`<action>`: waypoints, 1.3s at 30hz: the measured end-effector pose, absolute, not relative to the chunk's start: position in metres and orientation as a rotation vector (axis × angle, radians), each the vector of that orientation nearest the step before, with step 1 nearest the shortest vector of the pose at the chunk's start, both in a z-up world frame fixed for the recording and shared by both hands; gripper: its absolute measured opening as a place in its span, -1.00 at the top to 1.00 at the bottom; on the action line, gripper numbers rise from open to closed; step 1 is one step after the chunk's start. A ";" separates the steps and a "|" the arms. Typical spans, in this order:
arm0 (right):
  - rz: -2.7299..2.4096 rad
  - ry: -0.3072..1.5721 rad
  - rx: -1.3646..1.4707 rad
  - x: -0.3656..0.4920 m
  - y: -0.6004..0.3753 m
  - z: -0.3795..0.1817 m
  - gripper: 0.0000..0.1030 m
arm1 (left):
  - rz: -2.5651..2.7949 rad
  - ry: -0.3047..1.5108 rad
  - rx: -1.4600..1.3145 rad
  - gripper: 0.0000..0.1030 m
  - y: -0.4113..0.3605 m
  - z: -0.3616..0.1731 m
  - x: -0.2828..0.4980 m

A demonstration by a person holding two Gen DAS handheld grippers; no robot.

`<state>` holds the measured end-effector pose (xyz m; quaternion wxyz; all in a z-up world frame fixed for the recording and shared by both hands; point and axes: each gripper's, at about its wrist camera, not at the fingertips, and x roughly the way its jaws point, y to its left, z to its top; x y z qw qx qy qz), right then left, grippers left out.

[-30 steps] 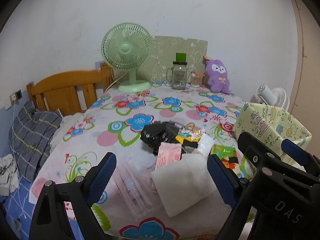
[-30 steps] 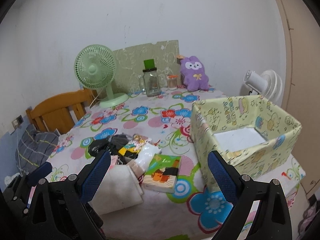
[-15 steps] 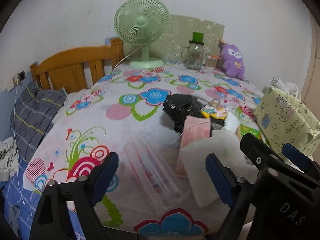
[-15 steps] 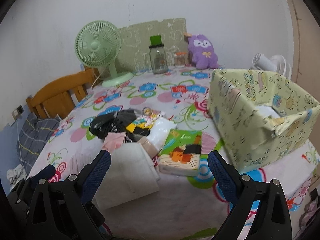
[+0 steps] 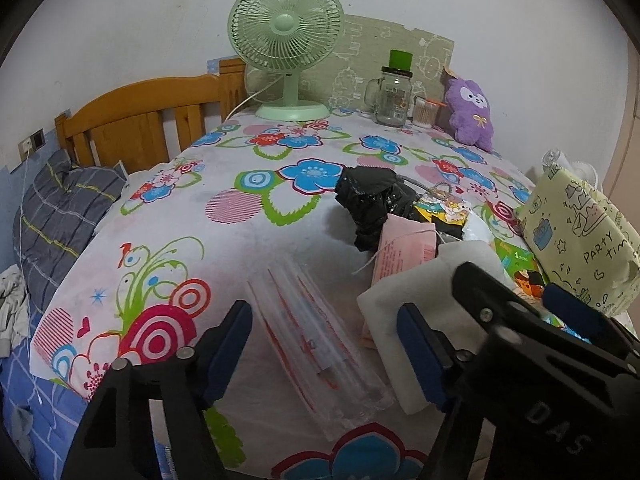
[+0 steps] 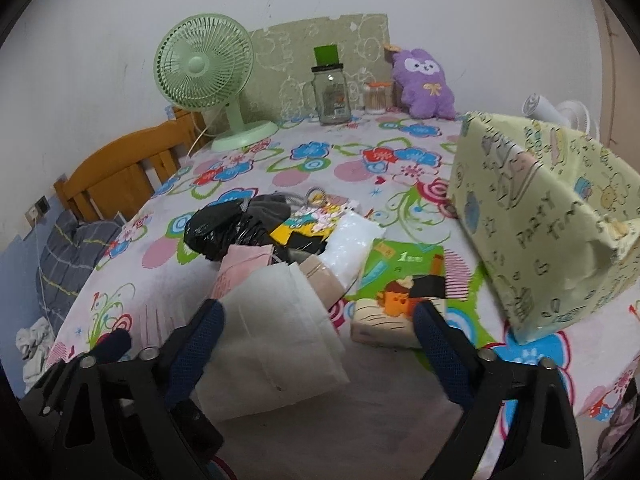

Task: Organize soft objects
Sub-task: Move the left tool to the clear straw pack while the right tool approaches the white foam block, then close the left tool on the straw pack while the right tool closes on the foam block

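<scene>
A heap of soft things lies on the flowered tablecloth [image 5: 248,240]: a clear plastic bag with red print [image 5: 316,344], a white folded cloth [image 6: 280,336] [image 5: 416,308], a pink packet [image 5: 404,248], a black bag [image 5: 372,196] [image 6: 224,228], a white pouch [image 6: 348,248] and a green tissue pack [image 6: 400,292]. My left gripper [image 5: 324,352] is open, low over the clear bag. My right gripper [image 6: 316,352] is open over the white cloth. The yellow-green paper box [image 6: 548,216] stands at right.
At the back stand a green fan [image 5: 288,44], a glass jar [image 5: 394,92], a small cup [image 5: 425,112] and a purple plush [image 5: 470,108]. A wooden headboard [image 5: 140,120] and a plaid pillow [image 5: 60,216] are left of the table. A white fan [image 6: 560,112] sits behind the box.
Both grippers have dropped lower and moved in towards the heap at the table's near edge. The left one now straddles the clear bag. Both stayed open.
</scene>
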<state>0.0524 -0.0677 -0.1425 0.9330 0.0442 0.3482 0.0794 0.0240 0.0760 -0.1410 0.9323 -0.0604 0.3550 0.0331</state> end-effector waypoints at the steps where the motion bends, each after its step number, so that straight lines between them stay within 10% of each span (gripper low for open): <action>1: 0.167 0.722 0.094 0.055 -0.066 -0.144 -0.74 | 0.063 0.727 -0.121 -0.37 0.075 -0.141 0.024; 20: 0.219 0.744 0.051 0.059 -0.053 -0.147 0.73 | 0.007 0.714 -0.071 0.65 0.062 -0.136 0.025; 39: 0.233 0.671 0.067 0.049 -0.064 -0.115 0.81 | 0.024 0.668 -0.068 0.81 0.052 -0.108 0.022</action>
